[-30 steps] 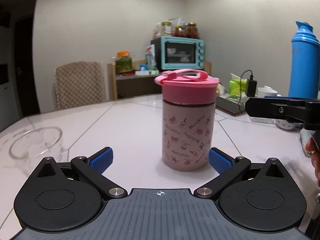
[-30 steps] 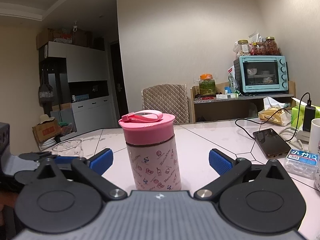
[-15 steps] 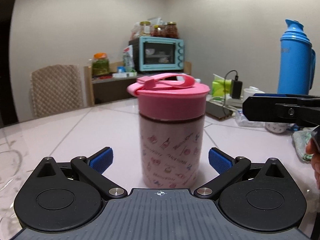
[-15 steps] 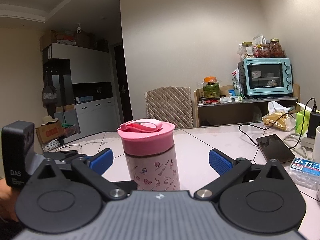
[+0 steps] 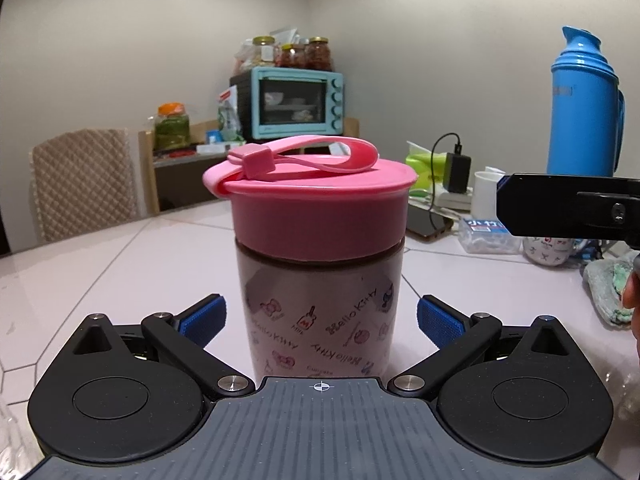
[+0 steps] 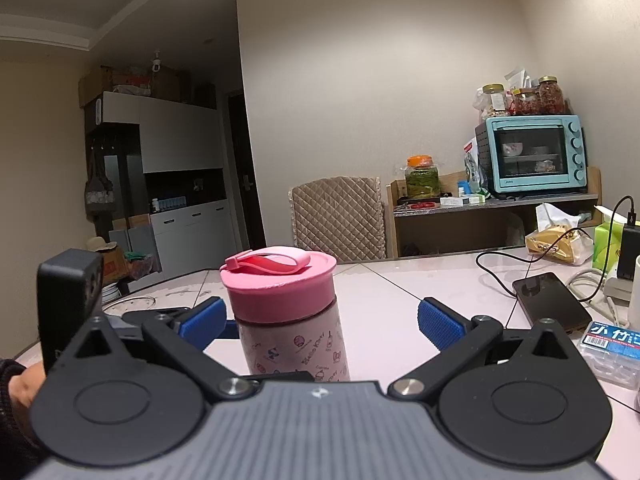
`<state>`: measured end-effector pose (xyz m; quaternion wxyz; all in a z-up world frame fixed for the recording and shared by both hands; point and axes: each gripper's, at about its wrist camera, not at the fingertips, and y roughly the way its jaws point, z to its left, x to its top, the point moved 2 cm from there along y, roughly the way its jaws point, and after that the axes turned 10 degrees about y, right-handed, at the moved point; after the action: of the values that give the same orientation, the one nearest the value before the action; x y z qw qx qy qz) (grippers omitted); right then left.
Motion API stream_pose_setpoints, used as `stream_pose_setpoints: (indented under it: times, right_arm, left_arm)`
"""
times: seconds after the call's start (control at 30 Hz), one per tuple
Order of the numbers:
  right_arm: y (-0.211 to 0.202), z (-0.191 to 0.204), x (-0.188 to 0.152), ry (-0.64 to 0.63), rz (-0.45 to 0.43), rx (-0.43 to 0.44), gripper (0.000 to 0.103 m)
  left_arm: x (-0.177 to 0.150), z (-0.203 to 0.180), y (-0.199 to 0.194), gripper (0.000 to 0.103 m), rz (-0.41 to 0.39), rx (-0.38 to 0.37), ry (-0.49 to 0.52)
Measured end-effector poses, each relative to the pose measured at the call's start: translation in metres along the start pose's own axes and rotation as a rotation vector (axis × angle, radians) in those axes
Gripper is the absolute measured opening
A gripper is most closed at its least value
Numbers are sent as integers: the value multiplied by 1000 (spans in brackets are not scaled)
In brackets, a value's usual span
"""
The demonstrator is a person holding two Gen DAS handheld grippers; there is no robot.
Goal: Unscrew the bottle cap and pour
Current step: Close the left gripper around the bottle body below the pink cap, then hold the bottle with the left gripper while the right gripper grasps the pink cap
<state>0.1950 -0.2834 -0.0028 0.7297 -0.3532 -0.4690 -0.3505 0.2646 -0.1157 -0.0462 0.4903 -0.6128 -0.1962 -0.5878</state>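
I find the bottle (image 5: 320,312) upright on the table (image 5: 120,264), pink cap (image 5: 320,216) on. Left gripper (image 5: 320,314) brackets it, fingers spread; right gripper (image 6: 320,320) likewise spread. Unscrewing and pouring remain.

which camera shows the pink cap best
The left wrist view: the cap fills the centre, close and sharp, its strap loop clear, between the open left gripper. The right wrist view shows it smaller, left of centre, by the open right gripper.

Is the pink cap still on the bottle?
Yes, on. The pink cap sits level on the upright Hello Kitty bottle, no gap showing.
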Motion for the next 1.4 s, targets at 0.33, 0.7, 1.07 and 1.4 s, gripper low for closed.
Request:
stream_pose_setpoints:
  times: [0.33, 0.7, 1.07, 1.4]
  right_arm:
    - [10, -3, 0, -9, 27, 21, 103]
    - [22, -3, 1, -14, 41, 50, 103]
    - [28, 0, -1, -15, 51, 55, 103]
    - [32, 8, 4, -53, 57, 45, 103]
  left_arm:
    - [2, 3, 10, 103, 0, -17, -7]
    - [0, 9, 14, 91, 2, -22, -17]
    - [1, 11, 14, 90, 1, -23, -5]
    - [0, 14, 10, 90, 5, -23, -3]
